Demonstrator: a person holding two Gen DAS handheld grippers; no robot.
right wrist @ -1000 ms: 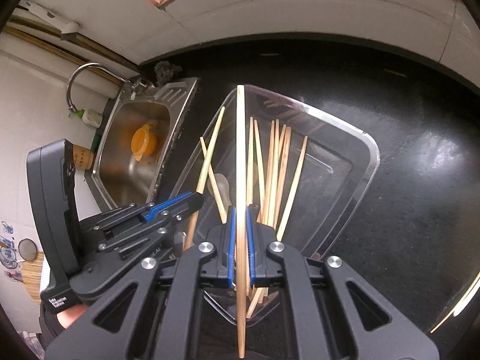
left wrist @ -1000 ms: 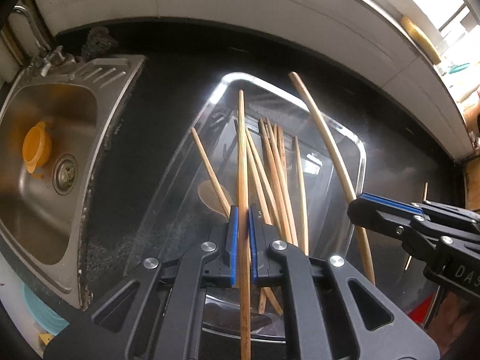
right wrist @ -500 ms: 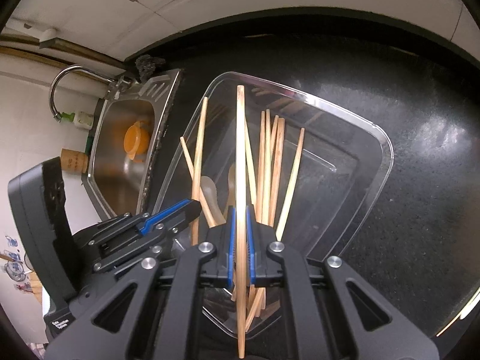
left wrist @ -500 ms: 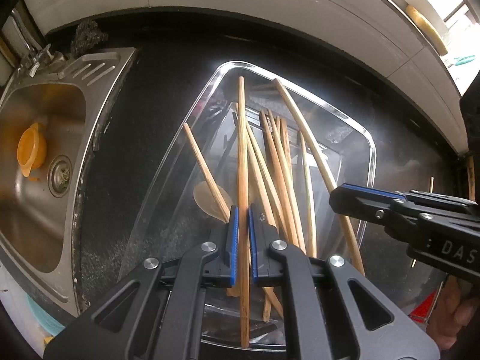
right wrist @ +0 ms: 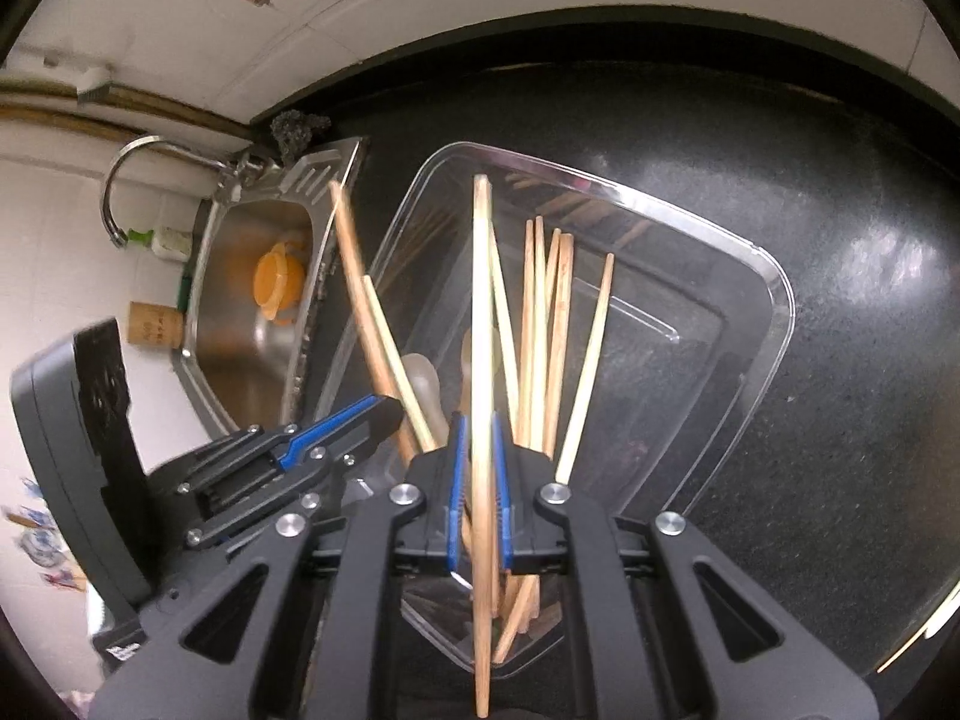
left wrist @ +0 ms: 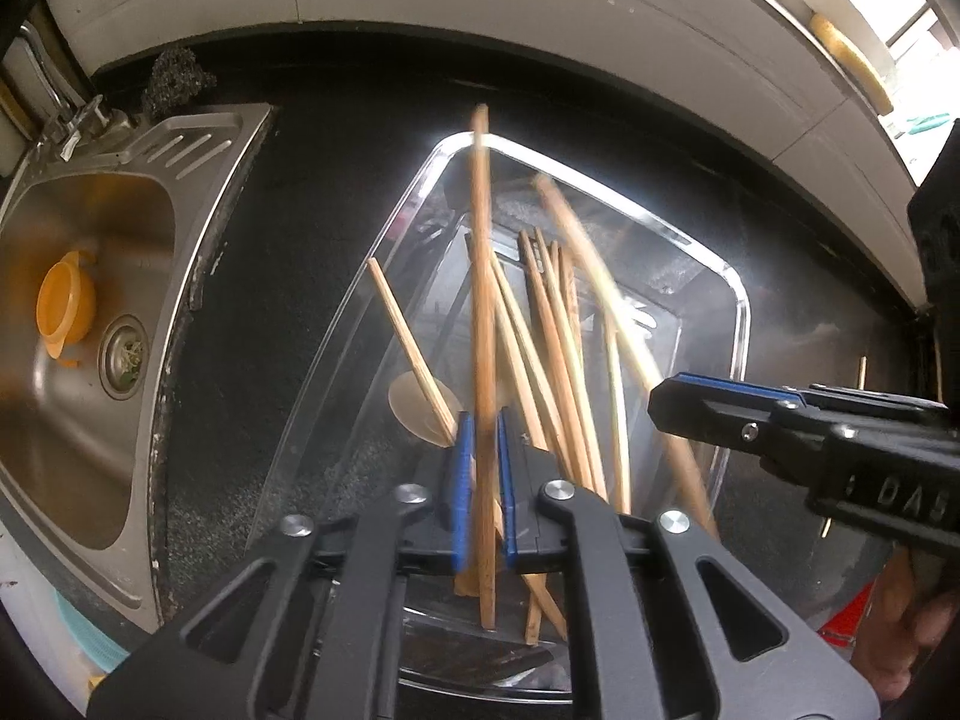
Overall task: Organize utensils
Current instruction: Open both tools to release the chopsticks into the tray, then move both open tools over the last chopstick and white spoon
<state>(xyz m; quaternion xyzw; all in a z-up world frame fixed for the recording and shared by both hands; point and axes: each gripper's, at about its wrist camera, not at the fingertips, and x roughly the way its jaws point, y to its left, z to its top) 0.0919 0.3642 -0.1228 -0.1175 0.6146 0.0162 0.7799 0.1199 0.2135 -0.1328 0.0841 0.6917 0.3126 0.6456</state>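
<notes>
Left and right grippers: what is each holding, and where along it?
Neither grips firmly: both jaws are opening. One chopstick stands in the left gripper, another chopstick in the right gripper, both near their lower ends.

A kitchen: steel sink, tap, black counter.

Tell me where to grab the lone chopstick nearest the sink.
Grip the chopstick near its far end, from above: that end stands clear by the tray wall, while the near end crosses the wooden spoon beside the left tool.

Motion-blurred: chopstick between left gripper pads, second chopstick beside it; spoon partly hidden under sticks.
</notes>
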